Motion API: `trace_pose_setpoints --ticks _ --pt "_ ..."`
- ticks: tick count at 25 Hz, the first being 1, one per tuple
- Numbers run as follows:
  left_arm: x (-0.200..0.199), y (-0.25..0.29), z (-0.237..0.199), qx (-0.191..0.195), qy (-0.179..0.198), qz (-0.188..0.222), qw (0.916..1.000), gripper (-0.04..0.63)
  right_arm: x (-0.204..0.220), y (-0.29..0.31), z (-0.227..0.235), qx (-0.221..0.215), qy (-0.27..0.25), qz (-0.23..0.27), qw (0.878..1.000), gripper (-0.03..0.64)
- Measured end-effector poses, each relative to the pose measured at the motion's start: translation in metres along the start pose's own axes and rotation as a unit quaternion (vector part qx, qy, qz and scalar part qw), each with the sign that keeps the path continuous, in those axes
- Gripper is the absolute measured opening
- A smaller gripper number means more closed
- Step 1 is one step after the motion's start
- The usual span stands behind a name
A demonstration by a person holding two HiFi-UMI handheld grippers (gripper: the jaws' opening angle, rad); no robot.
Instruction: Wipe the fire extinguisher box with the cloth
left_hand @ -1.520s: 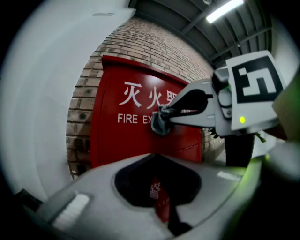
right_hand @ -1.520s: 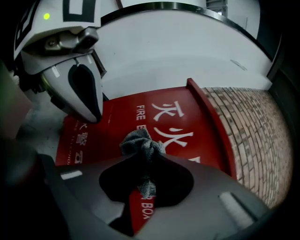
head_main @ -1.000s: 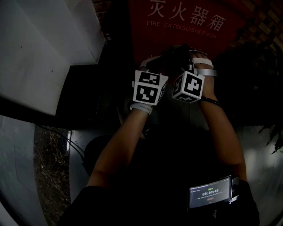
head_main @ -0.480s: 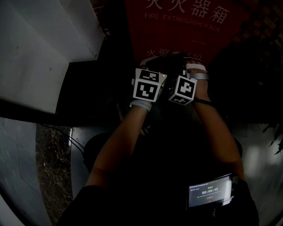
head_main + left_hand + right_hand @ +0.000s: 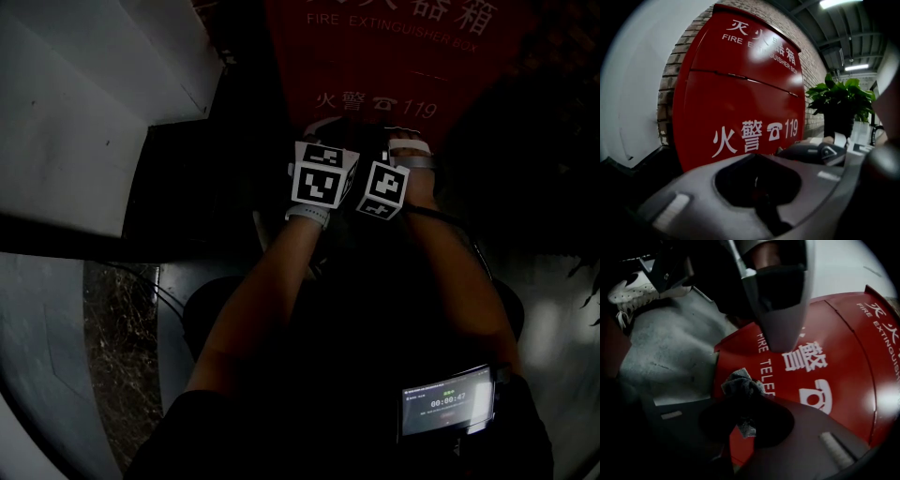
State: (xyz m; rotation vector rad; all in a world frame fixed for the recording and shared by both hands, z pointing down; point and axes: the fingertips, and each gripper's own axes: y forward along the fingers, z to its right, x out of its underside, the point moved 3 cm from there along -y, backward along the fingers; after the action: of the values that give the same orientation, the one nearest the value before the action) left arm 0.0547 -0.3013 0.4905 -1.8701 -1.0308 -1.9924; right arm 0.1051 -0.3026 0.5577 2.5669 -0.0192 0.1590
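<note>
1. Red fire extinguisher box [image 5: 375,66] straight ahead, dimly lit.
2. Left gripper [image 5: 759,185] faces the box, jaws pressed together, empty.
3. Right gripper [image 5: 745,423], jaws pinching the cloth [image 5: 740,387] near the box's bottom edge; it's a thin grip, so rubbing could drag it free.

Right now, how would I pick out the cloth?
Find the big red fire extinguisher box. Before its lower front, the right gripper has its jaws shut on the cloth: a small, crumpled grey rag, dull against the glossy red.
</note>
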Motion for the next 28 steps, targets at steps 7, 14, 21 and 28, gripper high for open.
trace_pose_setpoints --ticks 7,14,21,28 --pt "0.015 0.008 0.001 -0.002 0.010 -0.017 0.9998 -0.002 0.004 0.019 -0.031 -0.030 -0.016 -0.006 0.999 0.060" --pt "0.020 0.014 -0.001 -0.005 0.021 -0.020 0.9996 -0.002 0.005 0.035 -0.058 -0.056 -0.031 -0.009 0.998 0.060" --pt "0.014 0.014 0.003 -0.001 0.035 -0.016 0.9993 -0.002 0.009 0.040 -0.077 -0.082 -0.030 -0.013 0.996 0.061" --pt "-0.030 0.003 0.022 0.020 0.075 0.026 0.9967 -0.002 -0.009 0.005 -0.055 -0.051 -0.029 0.006 0.998 0.061"
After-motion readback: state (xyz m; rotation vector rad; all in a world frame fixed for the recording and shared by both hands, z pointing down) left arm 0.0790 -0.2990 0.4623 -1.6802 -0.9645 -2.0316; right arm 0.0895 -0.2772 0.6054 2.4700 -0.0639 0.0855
